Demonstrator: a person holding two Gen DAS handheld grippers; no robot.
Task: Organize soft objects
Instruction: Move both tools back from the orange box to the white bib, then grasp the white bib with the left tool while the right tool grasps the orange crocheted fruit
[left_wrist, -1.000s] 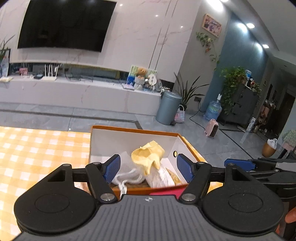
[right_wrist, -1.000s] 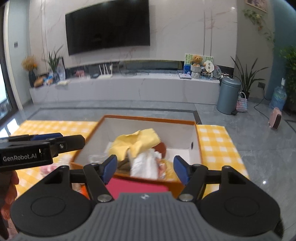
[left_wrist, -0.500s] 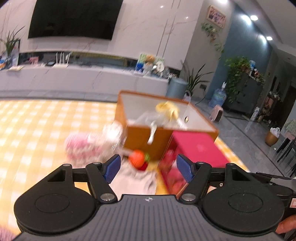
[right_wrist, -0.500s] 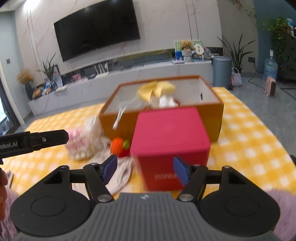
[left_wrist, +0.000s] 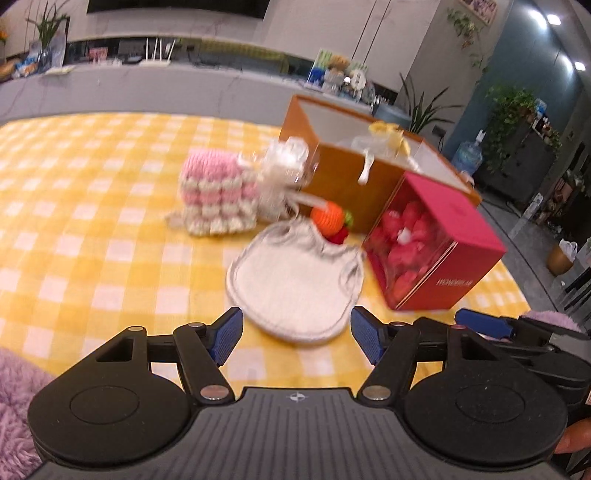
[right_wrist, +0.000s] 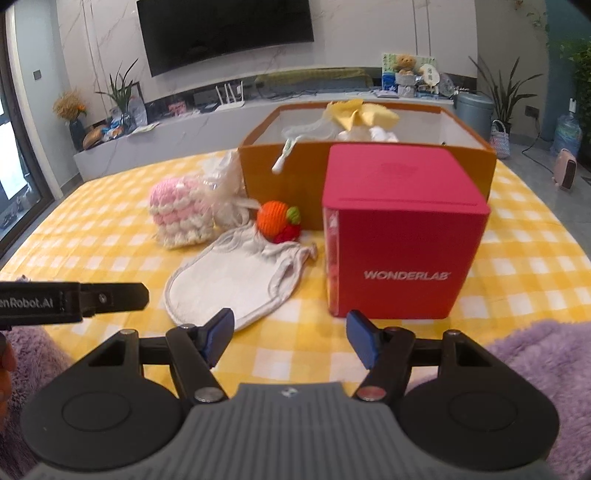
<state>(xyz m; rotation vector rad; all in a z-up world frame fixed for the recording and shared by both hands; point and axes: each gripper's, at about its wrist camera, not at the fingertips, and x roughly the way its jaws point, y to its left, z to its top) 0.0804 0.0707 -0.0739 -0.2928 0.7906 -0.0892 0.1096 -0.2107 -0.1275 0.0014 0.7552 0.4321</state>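
A white cloth bib (left_wrist: 295, 288) (right_wrist: 236, 280) lies flat on the yellow checked tablecloth (left_wrist: 92, 229). Behind it sit an orange knitted ball (left_wrist: 327, 219) (right_wrist: 277, 218), a pink and white knitted piece (left_wrist: 218, 195) (right_wrist: 181, 210) and a clear gauze pouch (left_wrist: 284, 173) (right_wrist: 225, 188). The orange box (left_wrist: 351, 177) (right_wrist: 369, 162) holds a yellow cloth (right_wrist: 358, 110) and white soft items. My left gripper (left_wrist: 295, 339) is open and empty just short of the bib. My right gripper (right_wrist: 290, 339) is open and empty, between bib and red box.
A red WONDERLAB box (left_wrist: 432, 254) (right_wrist: 399, 229) stands in front of the orange box, right of the bib. Purple fluffy fabric (right_wrist: 539, 369) lies at the near table edge on both sides. The left gripper's finger (right_wrist: 74, 299) shows at the right view's left.
Both grippers have pulled back from above the orange box and dropped low toward the near table edge. The bib, knitted items and red box have come into view.
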